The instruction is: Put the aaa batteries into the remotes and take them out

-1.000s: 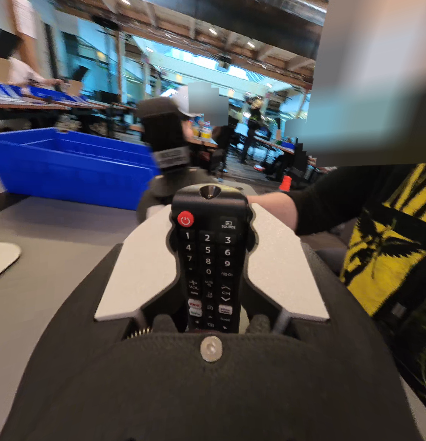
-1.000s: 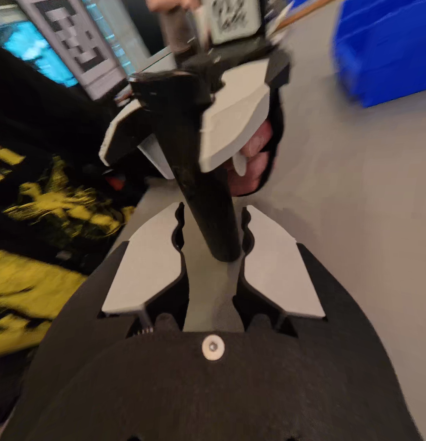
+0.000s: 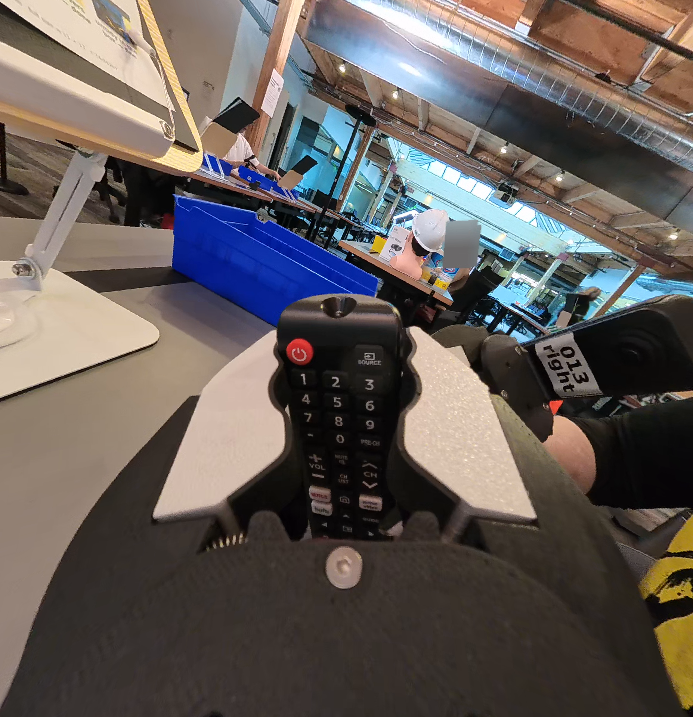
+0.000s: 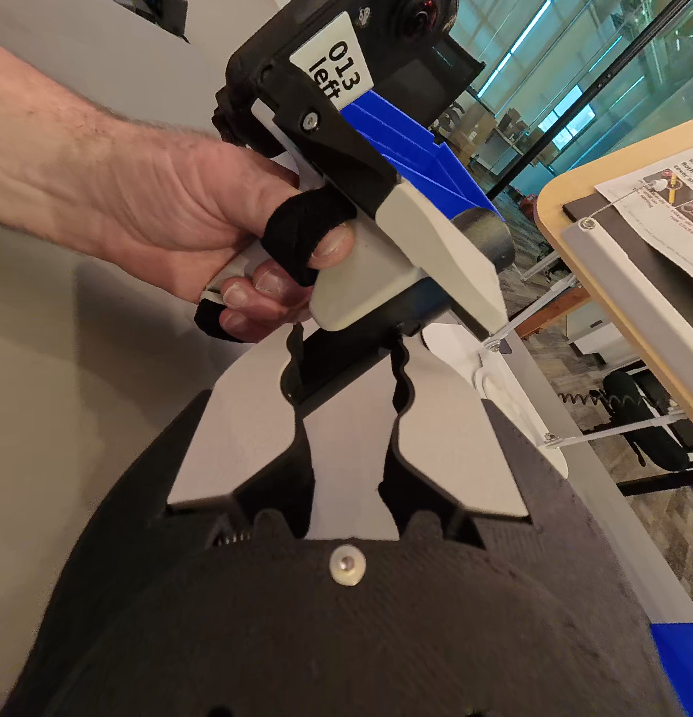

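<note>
left gripper: clamped on remote, buttons up, above grey table | right gripper: jaws narrow around remote's lower end (contact unclear) | batteries: not visible | risk: remote twists or slips if right gripper pulls off-axis

The gap between the left gripper's fingers is wholly filled by the black remote, so nothing else could pass there. To its left lies open grey tabletop, bounded farther out by the white stand base and the slanted board overhanging it. Ahead, the blue bin walls off the far edge. Hard on the right, the right gripper crowds in; its fingers stand parted, with the remote's rear end partly blocking the gap near the tips. The hand on the left gripper closes off that side.
</note>
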Demonstrator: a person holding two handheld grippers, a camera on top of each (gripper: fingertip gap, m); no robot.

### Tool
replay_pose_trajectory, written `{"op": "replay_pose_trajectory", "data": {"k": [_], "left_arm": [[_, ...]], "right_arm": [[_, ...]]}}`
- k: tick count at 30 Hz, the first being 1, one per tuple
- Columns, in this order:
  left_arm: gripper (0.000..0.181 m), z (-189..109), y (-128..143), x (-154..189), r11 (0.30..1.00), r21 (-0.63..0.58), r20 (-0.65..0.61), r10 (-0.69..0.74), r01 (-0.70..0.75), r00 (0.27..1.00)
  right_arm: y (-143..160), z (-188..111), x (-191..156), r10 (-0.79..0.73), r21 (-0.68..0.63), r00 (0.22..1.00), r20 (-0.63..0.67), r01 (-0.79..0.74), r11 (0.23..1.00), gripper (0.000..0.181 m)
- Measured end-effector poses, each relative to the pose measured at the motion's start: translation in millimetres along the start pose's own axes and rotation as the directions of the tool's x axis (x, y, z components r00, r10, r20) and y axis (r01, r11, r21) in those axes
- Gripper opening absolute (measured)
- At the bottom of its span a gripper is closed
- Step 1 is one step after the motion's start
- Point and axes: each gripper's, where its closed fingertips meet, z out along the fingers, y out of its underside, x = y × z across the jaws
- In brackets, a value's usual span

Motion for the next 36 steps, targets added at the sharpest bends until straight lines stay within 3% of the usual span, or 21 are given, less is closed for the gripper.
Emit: {"op": "replay_pose_trajectory", "data": {"k": [15, 17, 18, 21, 24, 28, 31, 34, 36], "left_arm": [[0.055, -1.0, 7.3, -6.5, 0.998, -0.008, 0.031, -0.062, 0.062, 0.998], [0.054, 1.0, 15.8, 3.0, 0.994, -0.09, -0.045, -0.065, 0.061, 0.997], [0.054, 0.6, 14.7, 0.6, 0.995, -0.074, -0.029, -0.072, 0.07, 0.997], [0.055, -3.2, 7.6, -7.9, 0.997, -0.024, 0.012, -0.075, 0.075, 0.997], [0.055, -2.0, -11.5, -9.7, 0.999, 0.051, 0.049, 0.006, -0.008, 0.999], [0.055, 3.2, -11.7, -6.3, 0.997, 0.074, -0.02, -0.031, 0.033, 0.999], [0.055, -1.7, -10.5, -9.6, 0.997, 0.065, -0.03, -0.029, 0.03, 0.999], [0.055, -11.8, -23.5, -7.4, 0.989, 0.129, -0.102, -0.059, 0.072, 0.993], [0.054, -17.8, -31.9, -2.6, 0.976, 0.177, -0.177, -0.099, 0.13, 0.979]], "right_arm": [[-1.0, -0.5, -6.1, -0.086, -0.076, 0.996, 0.034, 0.088, 0.993, 0.035], [-7.4, -4.4, -16.8, -0.091, -0.013, 0.991, 0.097, 0.093, 0.996, 0.026], [-6.4, -4.7, -17.1, -0.094, 0.001, 0.99, 0.103, 0.094, 0.996, 0.024], [-7.0, -1.9, -13.9, -0.022, 0.008, 0.995, 0.098, 0.021, 1.0, 0.016], [-6.5, -0.7, -4.2, -0.032, 0.01, 0.999, 0.038, 0.032, 0.999, 0.014], [2.0, -0.6, -6.3, -0.009, -0.036, 0.998, 0.059, 0.011, 0.999, 0.039], [18.0, -6.9, -9.6, 0.0, -0.083, 0.995, 0.102, 0.008, 0.996, 0.044], [23.0, -21.6, -6.8, 0.111, -0.077, 0.98, 0.165, -0.099, 0.992, 0.029], [23.3, -23.3, -6.1, 0.253, -0.082, 0.942, 0.221, -0.241, 0.967, 0.037]]}}
